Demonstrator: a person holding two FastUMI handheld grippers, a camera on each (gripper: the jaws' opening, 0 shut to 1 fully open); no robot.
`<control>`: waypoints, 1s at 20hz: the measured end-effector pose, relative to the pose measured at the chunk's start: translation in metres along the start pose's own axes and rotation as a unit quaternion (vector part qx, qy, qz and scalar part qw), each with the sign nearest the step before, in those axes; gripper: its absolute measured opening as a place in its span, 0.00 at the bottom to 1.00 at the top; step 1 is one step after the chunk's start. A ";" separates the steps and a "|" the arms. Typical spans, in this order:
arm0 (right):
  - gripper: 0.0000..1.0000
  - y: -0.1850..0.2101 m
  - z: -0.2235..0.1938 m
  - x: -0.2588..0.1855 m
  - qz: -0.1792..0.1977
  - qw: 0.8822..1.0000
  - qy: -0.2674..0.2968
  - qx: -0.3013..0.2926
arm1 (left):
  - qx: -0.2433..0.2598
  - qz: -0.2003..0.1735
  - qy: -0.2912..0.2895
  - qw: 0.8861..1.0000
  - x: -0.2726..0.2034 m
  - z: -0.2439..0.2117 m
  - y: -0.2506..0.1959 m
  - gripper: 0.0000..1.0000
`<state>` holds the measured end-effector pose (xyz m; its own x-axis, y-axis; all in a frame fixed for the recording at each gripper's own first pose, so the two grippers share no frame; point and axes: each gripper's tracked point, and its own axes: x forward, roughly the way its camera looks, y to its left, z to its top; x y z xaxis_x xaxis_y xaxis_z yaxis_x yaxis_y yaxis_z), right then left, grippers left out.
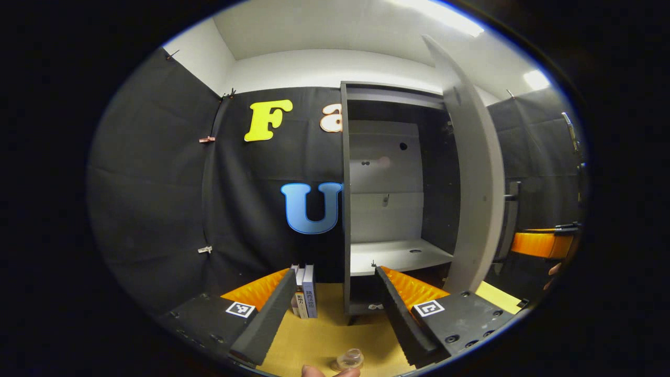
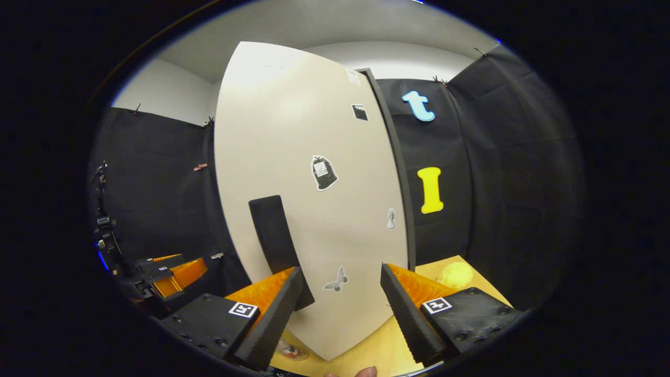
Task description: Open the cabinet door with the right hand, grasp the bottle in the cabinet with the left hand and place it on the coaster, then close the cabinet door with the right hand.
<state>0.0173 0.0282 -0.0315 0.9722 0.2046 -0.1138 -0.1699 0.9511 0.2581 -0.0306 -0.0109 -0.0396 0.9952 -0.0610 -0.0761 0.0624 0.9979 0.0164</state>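
Note:
The tall cabinet (image 1: 387, 173) stands open, and its door (image 1: 473, 183) is swung out to the right. The shelf (image 1: 392, 254) inside is bare. My left gripper (image 1: 335, 272) is open and points at the cabinet's left edge. A small clear bottle (image 1: 349, 359) stands on the table below and between its fingers, not held. In the right gripper view the pale door (image 2: 293, 131) fills the middle, with its black handle (image 2: 272, 230) at lower left. My right gripper (image 2: 340, 269) is open just in front of the door, its left finger next to the handle's lower end.
A few books (image 1: 305, 293) stand on the wooden table (image 1: 324, 335) left of the cabinet. A pale yellow round thing (image 2: 455, 275) lies on the table right of the door. A clear object (image 2: 290, 351) sits at the door's bottom edge. Black cloth walls surround the booth.

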 end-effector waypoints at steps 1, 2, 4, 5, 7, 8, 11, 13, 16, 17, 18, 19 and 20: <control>0.98 0.002 0.000 0.000 0.003 1.000 0.000 -0.006 | -0.003 0.002 0.000 1.000 0.000 0.000 0.002 0.94; 0.98 0.001 0.001 0.000 0.002 1.000 0.000 -0.012 | -0.006 0.003 0.000 1.000 0.000 0.000 0.003 0.94; 0.98 -0.006 0.006 0.000 -0.008 1.000 -0.008 -0.015 | -0.009 0.004 0.000 1.000 0.000 0.001 0.005 0.94; 0.98 -0.011 0.009 0.000 -0.015 1.000 -0.012 -0.012 | -0.010 0.005 0.000 1.000 -0.001 0.001 0.006 0.94; 0.98 -0.018 0.011 -0.004 -0.027 0.999 -0.020 -0.011 | -0.009 0.007 0.001 1.000 -0.001 -0.001 0.008 0.94; 0.98 -0.023 0.012 -0.005 -0.033 0.999 -0.022 -0.013 | -0.008 0.008 0.001 1.000 -0.001 0.000 0.009 0.94; 0.98 -0.034 0.016 -0.009 -0.048 0.998 -0.030 -0.019 | -0.007 0.008 -0.001 1.000 0.005 -0.005 0.008 0.94; 0.98 -0.040 0.018 -0.011 -0.057 0.997 -0.037 -0.026 | -0.004 0.009 -0.003 1.000 0.006 -0.004 0.006 0.94; 0.98 -0.049 0.020 -0.008 -0.069 0.996 -0.045 -0.046 | 0.002 0.010 -0.004 1.000 0.007 -0.004 0.002 0.94; 0.98 -0.051 0.020 -0.008 -0.073 0.995 -0.046 -0.051 | 0.003 0.010 -0.004 1.000 0.007 -0.003 0.000 0.94; 0.97 -0.052 0.020 -0.008 -0.075 0.995 -0.047 -0.052 | 0.004 0.010 -0.006 1.000 0.006 -0.003 -0.001 0.94; 0.98 -0.053 0.020 -0.009 -0.076 0.995 -0.048 -0.053 | 0.005 0.011 -0.007 1.000 0.005 -0.002 -0.002 0.94; 0.98 -0.053 0.021 -0.009 -0.077 0.994 -0.048 -0.053 | 0.006 0.012 -0.008 1.000 0.005 -0.003 -0.004 0.94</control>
<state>0.0211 -0.0290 -0.0240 0.9981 0.0360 -0.0500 -0.0285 0.9894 0.1424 -0.0263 -0.0149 -0.0428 0.9975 -0.0376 -0.0600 0.0394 0.9988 0.0291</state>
